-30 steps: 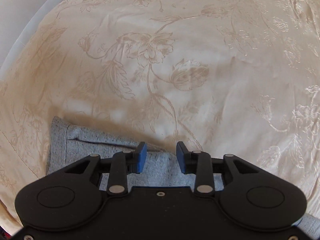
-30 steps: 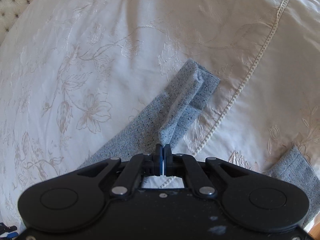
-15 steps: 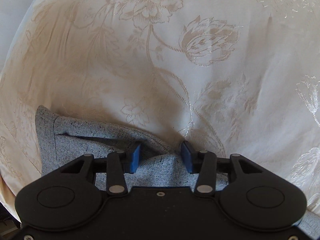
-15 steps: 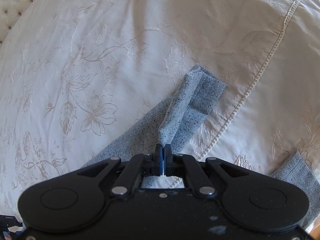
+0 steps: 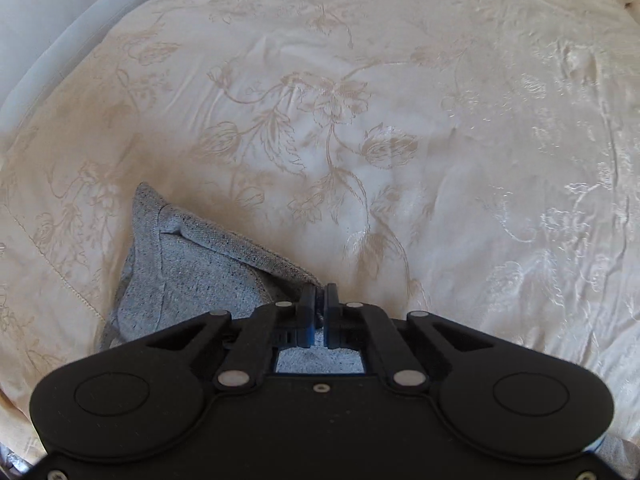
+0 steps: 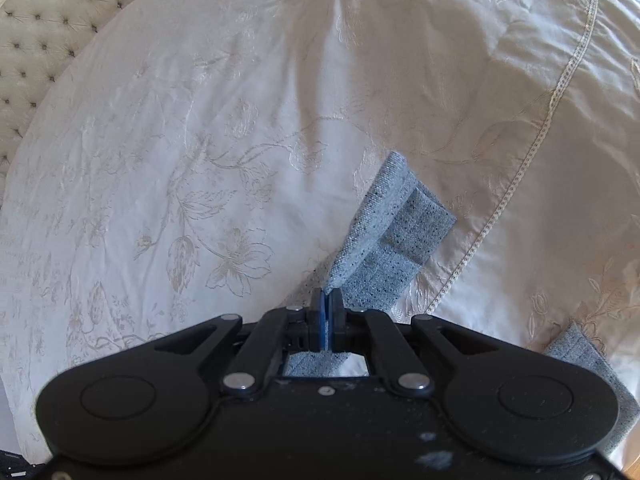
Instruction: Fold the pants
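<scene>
The left claw (image 5: 319, 300) is pinched together on a fold of the grey pants (image 5: 192, 276), its blue pads all but meeting with a sliver of cloth between them. The garment bunches up directly under and to the left of this claw, rising in a slack, tent-like ridge to a seamed corner ahead and to the left. More grey cloth shows through the gap just behind the fingers. Beyond the claw lies the cream bedspread (image 5: 400, 128), embroidered with flowers and leafy stems, and at the far left edge a pale fabric band (image 5: 60, 40) borders it; whether that is a pillow or a sheet edge is hard to tell from this blurred view. The right claw (image 6: 327, 304) is likewise fully closed on the pants (image 6: 396, 224), gripping a narrow edge of the fabric right at its fingertips. From there a folded strip of the garment runs ahead and to the right, doubled over itself, with its end resting on the bedspread (image 6: 200, 160). Another grey piece (image 6: 580, 364) lies close at the claw's right side. Farther right, a corded trim line (image 6: 532, 160) crosses the bedspread, and at the far upper left a tufted headboard (image 6: 52, 32) shows.
</scene>
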Demonstrator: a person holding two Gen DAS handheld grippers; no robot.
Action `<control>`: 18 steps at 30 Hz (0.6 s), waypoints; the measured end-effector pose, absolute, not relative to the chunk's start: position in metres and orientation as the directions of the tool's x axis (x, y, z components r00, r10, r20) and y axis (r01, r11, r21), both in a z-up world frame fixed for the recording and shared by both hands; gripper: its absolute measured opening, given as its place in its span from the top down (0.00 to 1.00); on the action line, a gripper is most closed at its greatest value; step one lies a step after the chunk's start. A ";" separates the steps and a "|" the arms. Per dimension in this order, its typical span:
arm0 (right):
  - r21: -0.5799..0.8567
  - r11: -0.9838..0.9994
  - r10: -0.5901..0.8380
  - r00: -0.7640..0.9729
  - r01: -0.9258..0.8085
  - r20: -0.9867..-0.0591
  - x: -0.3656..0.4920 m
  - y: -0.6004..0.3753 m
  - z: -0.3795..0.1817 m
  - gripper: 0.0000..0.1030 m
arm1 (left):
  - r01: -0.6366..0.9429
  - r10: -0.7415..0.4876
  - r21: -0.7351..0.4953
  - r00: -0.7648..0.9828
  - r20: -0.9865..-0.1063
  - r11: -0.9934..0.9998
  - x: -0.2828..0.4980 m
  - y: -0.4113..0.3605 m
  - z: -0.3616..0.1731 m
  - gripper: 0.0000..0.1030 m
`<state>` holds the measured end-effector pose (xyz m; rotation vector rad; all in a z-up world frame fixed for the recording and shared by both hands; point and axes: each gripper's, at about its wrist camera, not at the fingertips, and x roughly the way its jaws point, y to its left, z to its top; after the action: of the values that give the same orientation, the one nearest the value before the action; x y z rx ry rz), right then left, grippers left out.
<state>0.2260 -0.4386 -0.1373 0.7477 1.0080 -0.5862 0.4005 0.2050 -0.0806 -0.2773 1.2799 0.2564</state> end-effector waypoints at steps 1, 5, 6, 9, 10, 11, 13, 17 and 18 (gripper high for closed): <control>0.281 0.617 -0.101 0.428 0.735 -0.898 0.220 -0.438 -0.132 0.98 | -0.339 0.026 -0.076 0.284 -0.958 0.938 0.389 0.207 -0.073 0.96; 0.279 0.618 -0.124 0.442 0.735 -0.889 0.184 -0.438 -0.110 0.98 | -0.336 -0.012 -0.138 0.352 -0.936 0.932 0.334 0.214 -0.041 0.96; 0.277 0.619 -0.128 0.443 0.735 -0.887 0.175 -0.438 -0.105 0.98 | -0.334 -0.018 -0.148 0.363 -0.932 0.931 0.321 0.216 -0.038 0.96; 0.262 0.623 -0.144 0.437 0.737 -0.888 0.148 -0.435 -0.094 0.98 | -0.327 -0.031 -0.167 0.382 -0.924 0.930 0.281 0.221 -0.032 0.96; 0.255 0.622 -0.150 0.432 0.740 -0.889 0.138 -0.434 -0.091 0.98 | -0.326 -0.028 -0.163 0.381 -0.924 0.931 0.269 0.222 -0.032 0.96; 0.249 0.620 -0.154 0.427 0.744 -0.891 0.126 -0.433 -0.089 0.98 | -0.323 -0.027 -0.159 0.378 -0.925 0.933 0.255 0.223 -0.033 0.96; 0.239 0.611 -0.162 0.415 0.755 -0.896 0.106 -0.430 -0.086 0.98 | -0.320 -0.018 -0.143 0.363 -0.932 0.937 0.231 0.223 -0.037 0.96; 0.210 0.577 -0.175 0.370 0.789 -0.912 0.067 -0.420 -0.090 0.98 | -0.321 -0.017 -0.117 0.299 -0.954 0.940 0.188 0.229 -0.058 0.96; 0.202 0.570 -0.176 0.358 0.796 -0.917 0.058 -0.417 -0.094 0.98 | -0.320 -0.013 -0.103 0.273 -0.962 0.942 0.177 0.229 -0.066 0.96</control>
<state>0.0584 -0.4174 -0.0937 0.7269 1.0166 -0.7034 0.1775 0.2294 -0.0664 -0.3014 1.2828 0.2106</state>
